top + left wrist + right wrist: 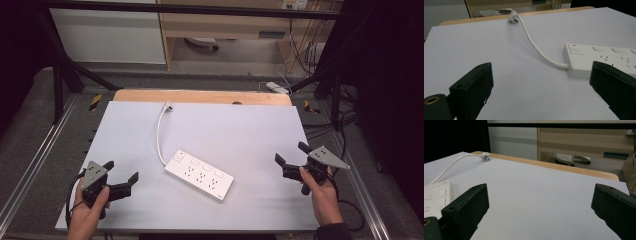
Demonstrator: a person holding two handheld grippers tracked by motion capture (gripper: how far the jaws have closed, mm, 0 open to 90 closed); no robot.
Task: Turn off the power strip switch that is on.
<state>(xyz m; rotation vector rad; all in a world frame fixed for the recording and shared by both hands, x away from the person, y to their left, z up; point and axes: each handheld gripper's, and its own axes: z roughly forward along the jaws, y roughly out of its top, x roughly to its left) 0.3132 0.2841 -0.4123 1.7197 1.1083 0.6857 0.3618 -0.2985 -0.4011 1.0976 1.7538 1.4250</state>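
Both your left gripper (121, 176) and right gripper (289, 156) are spread, empty; the power strip (199, 174) between them looks rigid and smooth, so pinch across its narrow sides.

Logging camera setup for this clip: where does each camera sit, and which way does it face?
High view: above the person's side, looking forward and down on the table; both forearms, the left gripper and the right gripper show, jaws apart.
Left gripper view: rides the left gripper, low over the table, facing the power strip and its plug.
Right gripper view: rides the right gripper, facing the table's far edge.
Shared: all three show the power strip, its cord and plug.
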